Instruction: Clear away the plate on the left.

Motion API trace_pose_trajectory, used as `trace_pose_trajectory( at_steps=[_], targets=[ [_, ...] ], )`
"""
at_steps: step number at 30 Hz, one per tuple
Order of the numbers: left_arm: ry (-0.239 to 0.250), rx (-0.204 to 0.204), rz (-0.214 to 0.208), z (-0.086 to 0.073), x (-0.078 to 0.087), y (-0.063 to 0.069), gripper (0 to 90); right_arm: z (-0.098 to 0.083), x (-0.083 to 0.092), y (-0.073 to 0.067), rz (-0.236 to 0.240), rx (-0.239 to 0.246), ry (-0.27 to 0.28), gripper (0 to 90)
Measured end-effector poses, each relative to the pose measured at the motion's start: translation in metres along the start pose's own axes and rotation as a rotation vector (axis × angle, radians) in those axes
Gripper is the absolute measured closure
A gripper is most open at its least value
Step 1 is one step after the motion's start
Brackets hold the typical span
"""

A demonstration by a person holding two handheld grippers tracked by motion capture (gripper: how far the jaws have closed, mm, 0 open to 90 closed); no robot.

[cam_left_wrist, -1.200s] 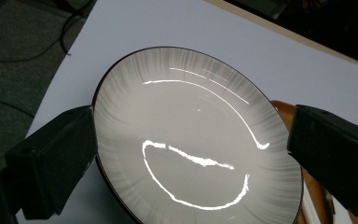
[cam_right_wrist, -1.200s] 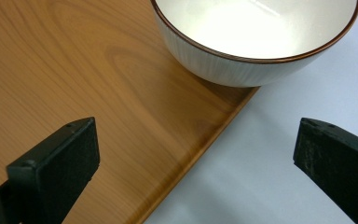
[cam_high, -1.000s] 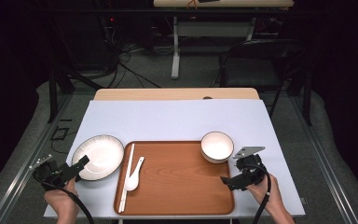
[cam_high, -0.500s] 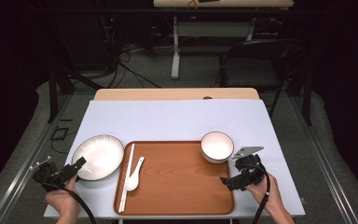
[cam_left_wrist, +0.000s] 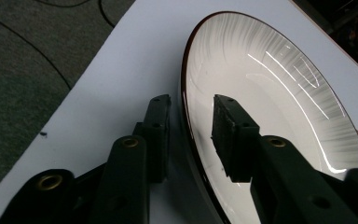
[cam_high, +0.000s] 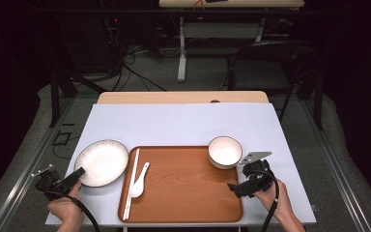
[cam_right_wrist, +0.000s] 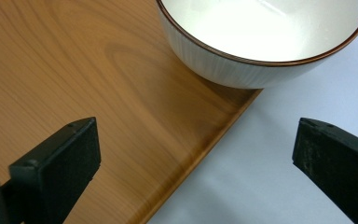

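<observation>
A white plate with a dark rim (cam_high: 101,162) (cam_left_wrist: 270,93) lies on the white table, left of a wooden tray (cam_high: 188,193) (cam_right_wrist: 74,70). My left gripper (cam_high: 77,175) (cam_left_wrist: 191,100) is at the plate's near-left edge and its jaws have just been closing. One jaw is outside the rim and the other over the inside, with a small gap still showing. A white bowl (cam_high: 224,151) (cam_right_wrist: 242,70) sits on the tray's far right corner. My right gripper (cam_high: 234,187) (cam_right_wrist: 196,128) stands wide open astride the tray's right edge, just short of the bowl, holding nothing.
A white spoon (cam_high: 137,183) and a pair of pale chopsticks (cam_high: 131,181) lie along the tray's left side. The white table top (cam_high: 183,125) stretches bare beyond the tray. A dark chair (cam_high: 265,63) and cables are on the floor behind the table.
My left gripper has dropped a little onto the plate's near-left rim and its jaws have narrowed around it. The right gripper, tray and bowl have stayed put.
</observation>
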State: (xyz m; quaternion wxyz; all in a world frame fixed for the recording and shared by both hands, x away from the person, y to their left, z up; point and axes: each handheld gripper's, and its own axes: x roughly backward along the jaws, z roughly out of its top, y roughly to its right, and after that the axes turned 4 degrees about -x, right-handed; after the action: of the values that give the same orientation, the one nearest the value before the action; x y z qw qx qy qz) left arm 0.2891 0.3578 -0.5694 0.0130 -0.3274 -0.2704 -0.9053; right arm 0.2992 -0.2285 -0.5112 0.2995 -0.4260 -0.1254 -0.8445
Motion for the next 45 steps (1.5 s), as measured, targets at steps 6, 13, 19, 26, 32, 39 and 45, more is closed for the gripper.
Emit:
trace_pose_trajectory(
  at_steps=[6, 13, 19, 26, 32, 39, 45],
  targets=[
    [0.005, 0.028, -0.025, 0.000, -0.002, -0.003, 77.7, 0.000, 0.000, 0.000, 0.000, 0.005, 0.001, 0.9],
    [0.030, 0.081, -0.086, 0.007, 0.003, -0.009, 83.7, 0.001, 0.000, -0.001, -0.001, 0.005, 0.002, 1.1],
    [0.071, 0.000, -0.095, 0.019, 0.011, -0.006, 84.4, 0.002, 0.001, -0.001, -0.002, 0.008, 0.012, 1.2],
    [0.083, -0.085, -0.094, 0.029, 0.016, 0.000, 83.8, 0.004, 0.002, -0.002, 0.007, 0.005, 0.027, 1.5],
    [0.102, -0.132, -0.098, 0.034, 0.022, 0.006, 83.1, 0.004, 0.003, -0.002, 0.017, 0.015, 0.039, 1.3],
    [0.130, -0.162, -0.117, 0.040, 0.030, 0.011, 82.9, 0.004, 0.004, -0.001, 0.024, 0.008, 0.048, 1.3],
    [0.146, -0.175, -0.144, 0.044, 0.038, 0.013, 82.6, 0.004, 0.005, -0.001, 0.035, -0.003, 0.053, 1.3]
  ],
)
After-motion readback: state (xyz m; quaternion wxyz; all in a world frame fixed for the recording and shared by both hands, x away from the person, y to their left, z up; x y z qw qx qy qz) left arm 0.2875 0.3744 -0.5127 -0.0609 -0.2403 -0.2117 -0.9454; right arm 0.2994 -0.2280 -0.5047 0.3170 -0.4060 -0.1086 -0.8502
